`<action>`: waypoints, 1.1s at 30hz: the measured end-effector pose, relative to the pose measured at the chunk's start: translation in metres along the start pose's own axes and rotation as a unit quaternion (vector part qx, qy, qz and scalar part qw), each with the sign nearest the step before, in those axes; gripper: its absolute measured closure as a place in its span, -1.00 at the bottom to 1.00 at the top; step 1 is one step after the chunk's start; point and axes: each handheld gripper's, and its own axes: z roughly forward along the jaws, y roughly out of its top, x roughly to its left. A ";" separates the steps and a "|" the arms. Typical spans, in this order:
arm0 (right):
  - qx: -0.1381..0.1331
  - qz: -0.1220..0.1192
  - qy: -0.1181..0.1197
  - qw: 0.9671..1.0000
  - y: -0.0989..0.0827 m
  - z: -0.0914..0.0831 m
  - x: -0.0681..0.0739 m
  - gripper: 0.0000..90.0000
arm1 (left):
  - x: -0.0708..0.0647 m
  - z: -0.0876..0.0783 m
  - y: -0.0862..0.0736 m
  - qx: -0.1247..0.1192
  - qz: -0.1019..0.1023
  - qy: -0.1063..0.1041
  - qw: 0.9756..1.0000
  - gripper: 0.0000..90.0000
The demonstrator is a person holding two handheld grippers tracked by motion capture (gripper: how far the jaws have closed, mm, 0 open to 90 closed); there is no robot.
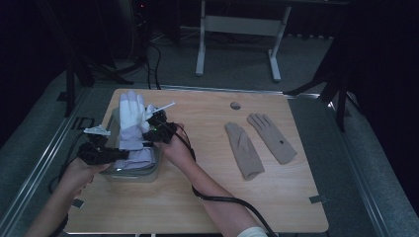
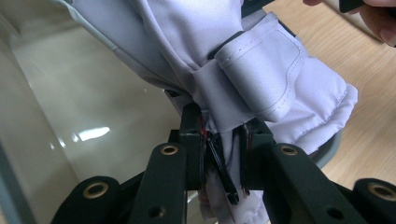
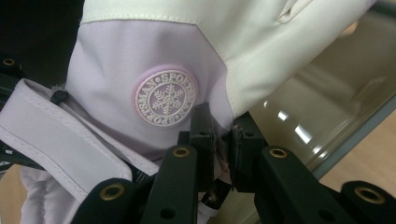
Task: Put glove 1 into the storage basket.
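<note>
Both sets of fingers are pinched tight on one padded white and pale-lilac ski glove (image 1: 132, 129): the left gripper (image 1: 106, 154) clamps the cuff fabric (image 2: 224, 140) near the strap, and the right gripper (image 1: 159, 127) clamps the glove's side beside a round snowflake badge (image 3: 166, 97). In the high view the glove hangs over a clear rectangular plastic bin (image 1: 148, 173) at the left of the frame, its white fingertips pointing toward the top.

That bin sits close to the left edge of the light wooden surface (image 1: 197, 207), so little room remains on that side; the middle and lower part of the board lie open. Two flat beige knit gloves (image 1: 259, 140) lie side by side at centre-right, well apart from the bin, with a small grey round disc (image 1: 235, 105) near the far edge. A black cable (image 1: 232, 201) trails across the board under the right forearm.

The left gripper view shows the bin's glossy wall (image 2: 70, 93) just behind the cuff; the right gripper view shows the bin's rim (image 3: 345, 140) at right.
</note>
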 end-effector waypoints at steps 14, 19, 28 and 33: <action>0.059 0.005 -0.003 0.998 -0.013 0.027 -0.003 0.81 | -0.004 0.026 -0.011 0.068 0.002 0.039 0.997 0.35; 0.076 0.002 -0.010 0.997 -0.012 0.032 -0.003 0.75 | -0.005 0.027 -0.011 0.052 -0.006 0.054 0.997 0.19; 0.061 -0.031 -0.011 0.998 -0.007 0.024 0.002 -0.07 | -0.006 0.025 -0.013 0.030 -0.019 0.059 0.998 0.16; 0.015 -0.045 0.000 0.999 -0.006 0.007 -0.004 -0.40 | -0.012 0.018 -0.013 0.009 -0.015 0.078 0.997 0.02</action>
